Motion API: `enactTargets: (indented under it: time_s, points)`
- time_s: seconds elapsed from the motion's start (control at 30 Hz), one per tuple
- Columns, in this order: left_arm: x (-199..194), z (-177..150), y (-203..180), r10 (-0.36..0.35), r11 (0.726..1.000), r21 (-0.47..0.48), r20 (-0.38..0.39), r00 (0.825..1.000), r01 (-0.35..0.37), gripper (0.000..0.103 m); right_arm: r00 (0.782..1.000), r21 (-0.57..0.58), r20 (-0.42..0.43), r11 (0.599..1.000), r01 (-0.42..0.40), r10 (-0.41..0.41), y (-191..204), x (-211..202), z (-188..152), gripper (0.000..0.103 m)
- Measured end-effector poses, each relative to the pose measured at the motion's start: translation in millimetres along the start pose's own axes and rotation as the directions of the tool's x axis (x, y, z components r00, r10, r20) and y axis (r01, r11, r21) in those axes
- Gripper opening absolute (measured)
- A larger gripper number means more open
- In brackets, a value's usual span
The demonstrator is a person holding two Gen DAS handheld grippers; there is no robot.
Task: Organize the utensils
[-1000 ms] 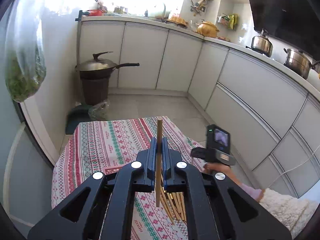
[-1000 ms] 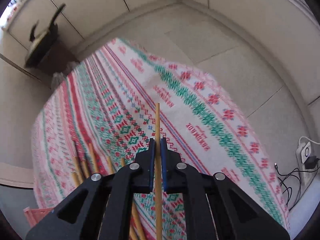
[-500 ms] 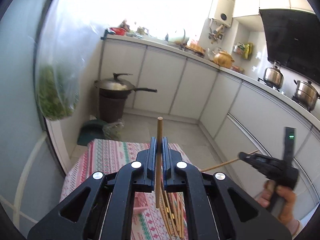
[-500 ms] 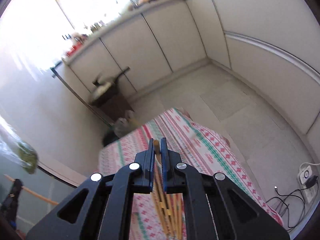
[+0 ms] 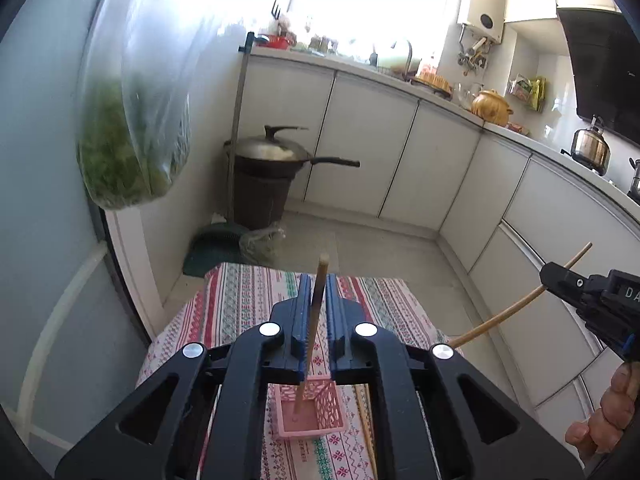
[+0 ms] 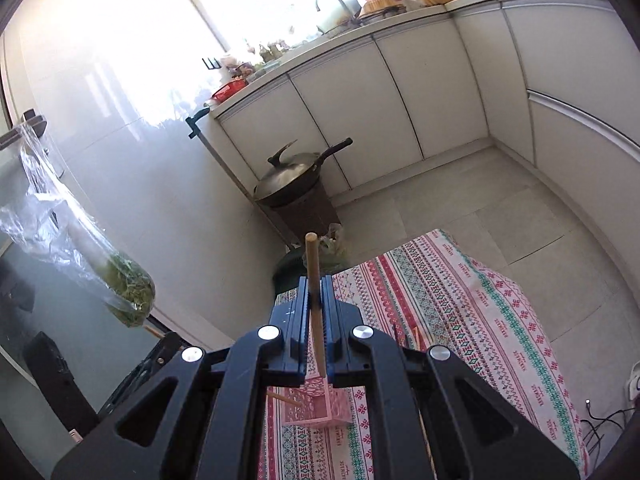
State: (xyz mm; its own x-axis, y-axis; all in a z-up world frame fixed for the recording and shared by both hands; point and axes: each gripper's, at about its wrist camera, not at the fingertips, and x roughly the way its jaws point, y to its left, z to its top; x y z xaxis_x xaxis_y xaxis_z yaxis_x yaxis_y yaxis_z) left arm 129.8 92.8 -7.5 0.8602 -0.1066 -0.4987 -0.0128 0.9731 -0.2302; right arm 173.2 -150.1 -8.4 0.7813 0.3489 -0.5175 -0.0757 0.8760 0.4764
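While both grippers hung above the patterned tablecloth (image 5: 248, 300), the left gripper (image 5: 314, 296) pinched one chopstick (image 5: 316, 312), its lower tip dipping into the single pink basket (image 5: 316, 420). The right gripper (image 6: 316, 300) clamped a second chopstick (image 6: 314, 280). Loose chopsticks (image 5: 366, 432) lay beside the basket, count unclear.

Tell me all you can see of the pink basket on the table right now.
The pink basket is a small rectangular bin that looks like plastic, with lattice-perforated walls and a solid floor. It stands upright and open-topped on the patterned tablecloth, below the left claw. The chopstick held in that claw points down into it; whether the tip touches the floor is unclear. In the right wrist view the basket sits beneath the right claw, which holds a second chopstick. Loose chopsticks lie beside it.
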Motion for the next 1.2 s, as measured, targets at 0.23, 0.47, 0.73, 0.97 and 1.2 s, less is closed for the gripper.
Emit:
enactTargets:
  time_s: [0.23, 0.47, 0.73, 0.97, 1.2]
  points:
    - [-45, 15, 26, 0.029, 0.994, -0.106, 0.13, 0.991, -0.015, 0.049, 1.0, -0.047, -0.014, 0.999, -0.015, 0.015, 20, 8, -10, 0.006]
    - [-63, 21, 28, 0.054, 0.993, -0.111, 0.165, 0.985, -0.036, 0.055, 0.998, -0.088, -0.054, 0.996, 0.006, -0.011, 35, 29, -22, 0.006]
    - [-55, 17, 27, 0.058, 0.994, -0.096, 0.133, 0.989, -0.046, 0.06, 0.991, -0.096, -0.13, 0.995, -0.037, 0.025, 43, 77, -46, 0.024]
    - [-67, 16, 15, 0.124, 0.992, -0.05, 0.191, 0.974, -0.116, 0.075, 0.999, -0.175, 0.003, 0.984, 0.044, -0.045, 54, 46, -43, 0.038]
    - [-74, 12, 2, 0.161, 0.987, -0.003, 0.207, 0.965, -0.164, 0.084, 0.986, -0.249, 0.123, 0.958, 0.142, -0.114, 64, 14, -46, 0.054]
